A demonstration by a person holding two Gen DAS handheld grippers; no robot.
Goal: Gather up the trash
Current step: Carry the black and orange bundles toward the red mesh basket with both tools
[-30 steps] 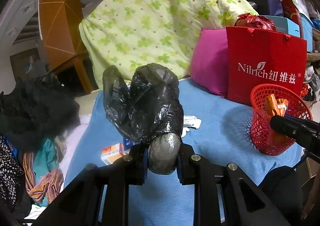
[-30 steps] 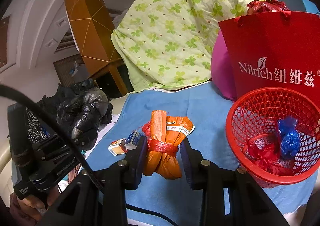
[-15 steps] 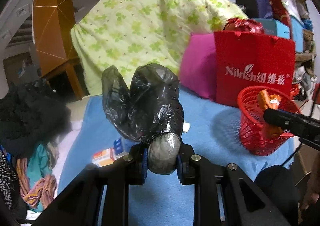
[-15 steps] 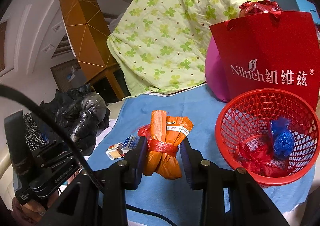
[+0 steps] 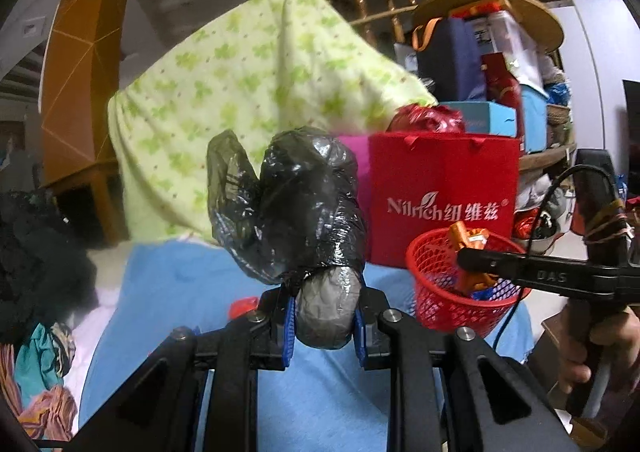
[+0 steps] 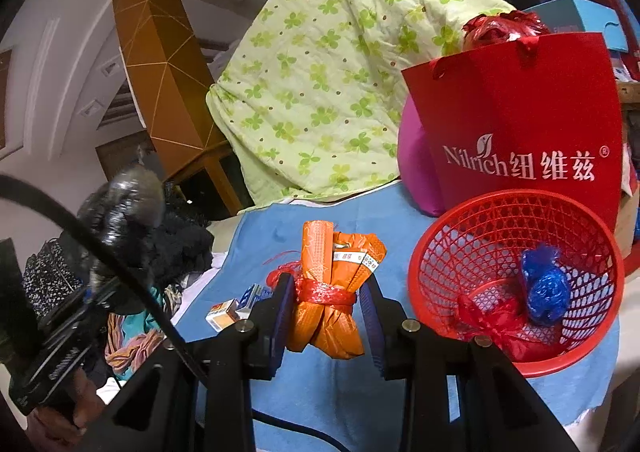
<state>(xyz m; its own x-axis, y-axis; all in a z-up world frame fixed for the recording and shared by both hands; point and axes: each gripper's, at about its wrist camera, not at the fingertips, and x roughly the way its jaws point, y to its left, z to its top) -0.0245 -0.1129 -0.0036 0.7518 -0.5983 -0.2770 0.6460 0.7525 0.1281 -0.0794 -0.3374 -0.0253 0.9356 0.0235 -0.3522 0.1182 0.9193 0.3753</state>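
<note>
My left gripper is shut on a black plastic trash bundle and holds it up above the blue cloth. My right gripper is shut on an orange bundle tied with red string, just left of the red mesh basket. In the left wrist view the orange bundle sits over the basket rim. A blue bundle and a red bundle lie in the basket.
A red Nilrich paper bag and a pink cushion stand behind the basket. A green flowered quilt is piled at the back. Small boxes lie on the blue cloth. Clothes hang left.
The left gripper has swung right and tilted up with the black bundle. The right gripper has moved closer to the basket, orange bundle still held.
</note>
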